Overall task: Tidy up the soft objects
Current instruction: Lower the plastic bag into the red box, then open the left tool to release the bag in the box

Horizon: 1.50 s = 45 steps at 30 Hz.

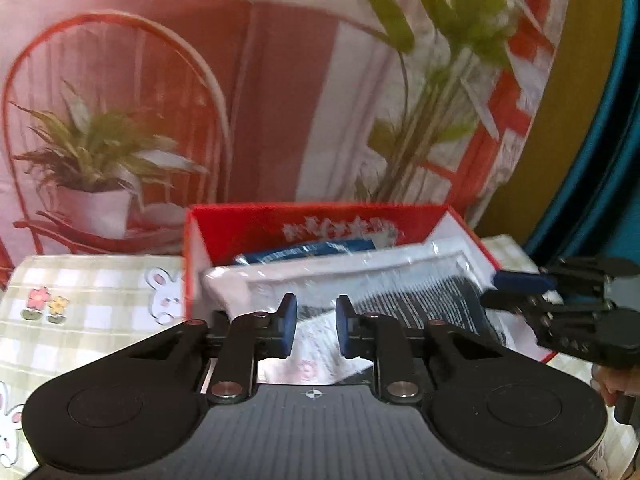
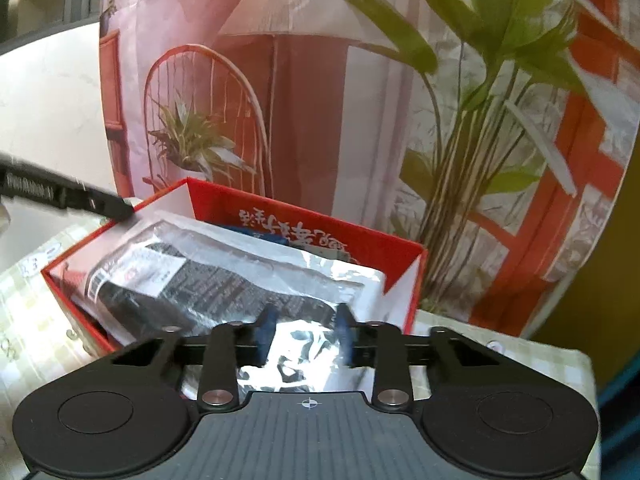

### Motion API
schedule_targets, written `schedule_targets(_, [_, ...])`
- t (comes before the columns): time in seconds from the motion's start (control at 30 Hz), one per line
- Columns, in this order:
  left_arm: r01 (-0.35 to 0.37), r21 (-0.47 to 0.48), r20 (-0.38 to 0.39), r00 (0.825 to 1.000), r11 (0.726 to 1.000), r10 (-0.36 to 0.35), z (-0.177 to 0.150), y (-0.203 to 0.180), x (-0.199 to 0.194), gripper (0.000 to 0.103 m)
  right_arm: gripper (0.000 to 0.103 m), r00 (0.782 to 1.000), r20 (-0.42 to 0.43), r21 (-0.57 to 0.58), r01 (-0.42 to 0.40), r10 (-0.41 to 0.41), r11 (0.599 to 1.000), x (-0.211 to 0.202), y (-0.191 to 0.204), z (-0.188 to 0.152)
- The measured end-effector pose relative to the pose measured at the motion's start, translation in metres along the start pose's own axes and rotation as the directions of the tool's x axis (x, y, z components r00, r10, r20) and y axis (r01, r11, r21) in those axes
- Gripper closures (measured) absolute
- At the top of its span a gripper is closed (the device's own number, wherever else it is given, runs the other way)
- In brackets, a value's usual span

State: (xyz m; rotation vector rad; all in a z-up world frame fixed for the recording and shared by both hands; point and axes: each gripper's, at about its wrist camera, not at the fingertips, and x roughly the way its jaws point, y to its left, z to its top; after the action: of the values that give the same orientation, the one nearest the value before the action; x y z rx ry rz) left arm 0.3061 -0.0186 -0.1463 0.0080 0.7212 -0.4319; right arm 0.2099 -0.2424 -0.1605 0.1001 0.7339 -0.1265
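A clear plastic packet of dark striped socks [image 1: 400, 292] [image 2: 224, 276] lies tilted across the top of an open red box [image 1: 248, 224] [image 2: 360, 240]. Under it, inside the box, shows a blue packet [image 1: 320, 250] [image 2: 248, 232]. My left gripper [image 1: 316, 326] has its blue pads narrowly apart at the packet's near left corner, with its plastic between them. My right gripper [image 2: 305, 334] has blurred pads around crumpled plastic at the packet's near right end. In the left wrist view the right gripper [image 1: 504, 292] pinches that edge. The left gripper [image 2: 120, 210] reaches the packet's far left corner.
The box stands on a green checked cloth with bunnies and flowers [image 1: 80, 280] [image 2: 540, 360]. Close behind it hangs a printed backdrop of a chair and plants [image 1: 280, 120]. A teal surface [image 1: 600, 160] rises at the right. A hand [image 1: 612, 384] holds the right gripper.
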Motion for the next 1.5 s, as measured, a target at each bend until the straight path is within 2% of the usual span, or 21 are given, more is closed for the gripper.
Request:
schedule_targets(0.03, [-0.001,0.004,-0.018,1.000,1.000,0.001,-0.001,-0.002,0.007,0.081,0.082,1.000,-0.007,0.015,-0.003,0.003,1.000,0.005,0.001,0.002])
schedule_targets(0.1, [-0.008,0.008,-0.053,0.999,1.000,0.008,-0.002,-0.003,0.019,0.081,0.094,1.000,-0.026,0.043,-0.003,0.004,0.999,0.017,0.002,0.005])
schedule_targets(0.2, [-0.025,0.019,-0.121,0.992,1.000,0.027,-0.005,-0.005,0.040,0.081,0.095,0.998,-0.060,0.070,-0.007,0.011,0.998,0.034,0.006,0.008])
schedule_targets(0.3, [-0.029,0.050,-0.188,0.981,0.998,0.038,-0.008,-0.005,0.058,0.081,0.095,0.990,-0.140,0.062,-0.024,0.032,0.998,0.053,0.013,0.008])
schedule_targets(0.37, [-0.032,0.076,-0.202,0.978,0.997,0.047,-0.008,-0.006,0.064,0.081,0.095,0.979,-0.200,0.064,-0.018,0.031,0.998,0.065,0.015,0.006])
schedule_targets(0.53, [-0.023,0.101,-0.232,0.972,0.995,0.046,-0.008,-0.006,0.072,0.081,0.095,0.964,-0.260,0.119,-0.030,0.060,0.992,0.079,0.010,0.006])
schedule_targets(0.67, [-0.022,0.093,-0.230,0.972,0.995,0.043,-0.010,-0.004,0.076,0.081,0.095,0.956,-0.283,0.132,-0.039,0.076,0.990,0.084,0.009,0.005])
schedule_targets(1.1, [-0.030,0.079,-0.224,0.973,0.996,0.047,-0.011,-0.004,0.075,0.081,0.095,0.960,-0.272,0.135,-0.024,0.060,0.991,0.085,0.011,0.001])
schedule_targets(1.3, [-0.025,0.072,-0.169,0.985,0.997,0.037,-0.011,-0.004,0.057,0.079,0.095,0.972,-0.231,0.133,-0.001,0.032,0.991,0.076,0.015,0.000])
schedule_targets(1.33, [-0.021,0.061,-0.161,0.987,0.998,0.031,-0.010,-0.003,0.052,0.077,0.094,0.977,-0.210,0.134,0.003,0.025,0.991,0.071,0.016,0.000])
schedule_targets(1.4, [-0.013,0.067,-0.127,0.992,0.998,0.022,-0.010,-0.006,0.034,0.067,0.074,0.986,-0.165,0.144,0.001,0.023,0.990,0.060,0.016,0.001])
schedule_targets(1.47, [-0.017,0.091,-0.082,0.996,0.996,0.025,-0.012,-0.010,0.015,0.045,0.066,0.995,-0.101,0.158,0.001,0.015,0.988,0.043,0.017,0.000])
schedule_targets(1.5, [-0.020,0.098,-0.059,0.998,0.995,0.026,-0.013,-0.013,0.005,0.039,0.063,0.997,-0.072,0.158,0.001,0.010,0.988,0.035,0.017,0.000])
